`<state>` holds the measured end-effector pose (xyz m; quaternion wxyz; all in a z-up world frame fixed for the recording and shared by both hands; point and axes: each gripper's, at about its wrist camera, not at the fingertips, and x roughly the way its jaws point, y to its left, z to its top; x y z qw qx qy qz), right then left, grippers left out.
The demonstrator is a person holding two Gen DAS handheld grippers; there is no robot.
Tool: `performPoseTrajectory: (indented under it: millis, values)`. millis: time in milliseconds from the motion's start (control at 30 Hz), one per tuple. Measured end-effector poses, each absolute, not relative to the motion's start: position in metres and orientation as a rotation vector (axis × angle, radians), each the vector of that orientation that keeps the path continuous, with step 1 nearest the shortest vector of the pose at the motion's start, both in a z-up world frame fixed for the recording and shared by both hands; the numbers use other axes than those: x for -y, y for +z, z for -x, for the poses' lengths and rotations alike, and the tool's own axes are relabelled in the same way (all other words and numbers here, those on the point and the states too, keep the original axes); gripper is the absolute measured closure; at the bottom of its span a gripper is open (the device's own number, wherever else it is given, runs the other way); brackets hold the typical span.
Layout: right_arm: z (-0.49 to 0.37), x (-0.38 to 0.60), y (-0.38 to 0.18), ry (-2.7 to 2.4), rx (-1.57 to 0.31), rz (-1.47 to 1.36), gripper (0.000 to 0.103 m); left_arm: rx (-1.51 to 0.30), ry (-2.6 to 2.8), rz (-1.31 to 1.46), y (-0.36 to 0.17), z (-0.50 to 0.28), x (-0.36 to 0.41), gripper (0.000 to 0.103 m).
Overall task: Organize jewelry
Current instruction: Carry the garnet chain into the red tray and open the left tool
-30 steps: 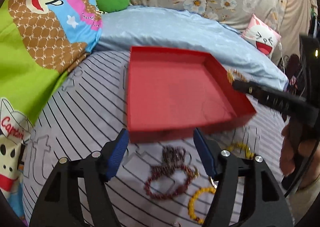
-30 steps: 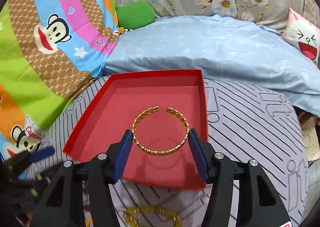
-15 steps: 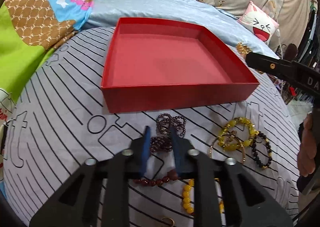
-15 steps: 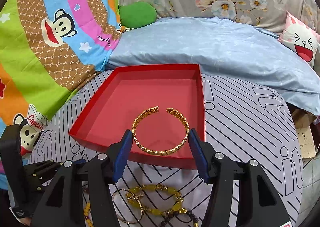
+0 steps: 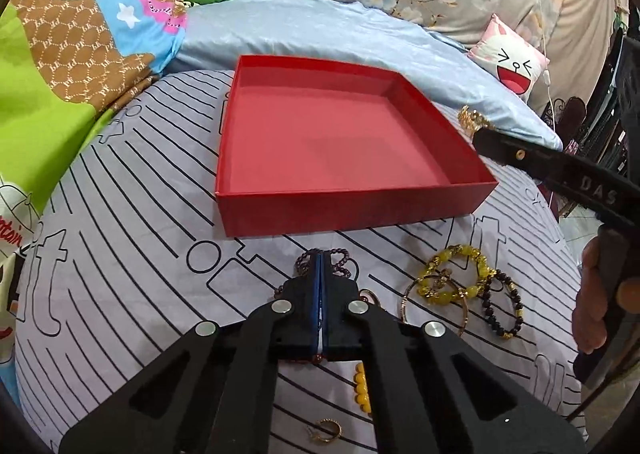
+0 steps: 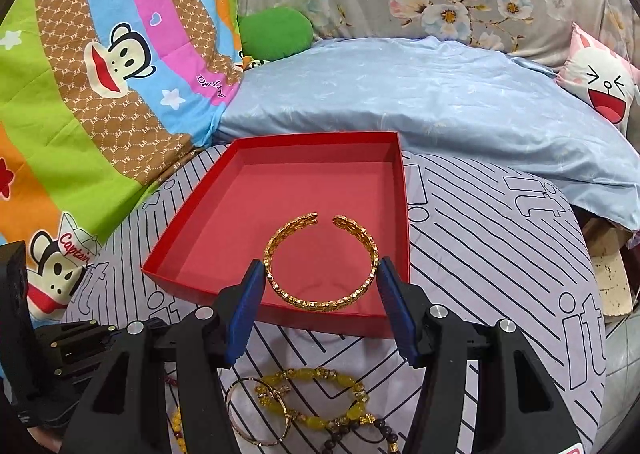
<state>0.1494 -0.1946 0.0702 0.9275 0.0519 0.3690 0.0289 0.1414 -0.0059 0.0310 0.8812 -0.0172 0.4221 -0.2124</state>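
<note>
An open red box (image 5: 348,210) lies on the striped grey cover. Just in front of it, my left gripper (image 5: 321,254) has its jaws together, pinching a dark red bead bracelet (image 5: 343,265) whose loops stick out on both sides of the tips. My right gripper (image 6: 320,270) is shut on a gold cuff bangle (image 6: 320,300), holding it by its two sides above the near part of the red box (image 6: 300,182). In the left wrist view the right gripper (image 5: 560,170) reaches in from the right with the gold bangle (image 5: 469,117) at its tip.
Loose jewelry lies on the cover in front of the box: a yellow bead bracelet (image 5: 464,252), a black bead bracelet (image 5: 489,314), a thin gold bangle (image 5: 404,304), a small gold ring (image 5: 328,430). Pillows and a blue quilt (image 6: 400,94) rise behind. A hand (image 5: 592,306) is at the right edge.
My left gripper went from wide open to shut on the dark red bead bracelet in front of the box. The right gripper kept still with the gold bangle.
</note>
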Motion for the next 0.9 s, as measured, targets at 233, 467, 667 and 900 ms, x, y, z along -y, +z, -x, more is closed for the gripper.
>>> performPoseTrajectory:
  millis: [233,467,667,900]
  values:
    - [-0.158,0.196,0.081,0.064,-0.751,-0.083,0.047,-0.817,-0.464,0.028,0.075,-0.150,0.006,0.103]
    - [-0.220,0.202,0.081,0.103,-0.817,-0.084,0.047,-0.748,-0.458,0.004,0.117,-0.220,0.022,0.103]
    - [-0.275,0.206,0.074,0.088,-0.864,-0.076,0.047,-0.762,-0.443,0.017,0.115,-0.293,0.044,0.103]
    - [-0.315,0.205,0.048,0.061,-0.933,-0.006,0.047,-0.825,-0.406,-0.021,0.081,-0.346,0.065,0.103]
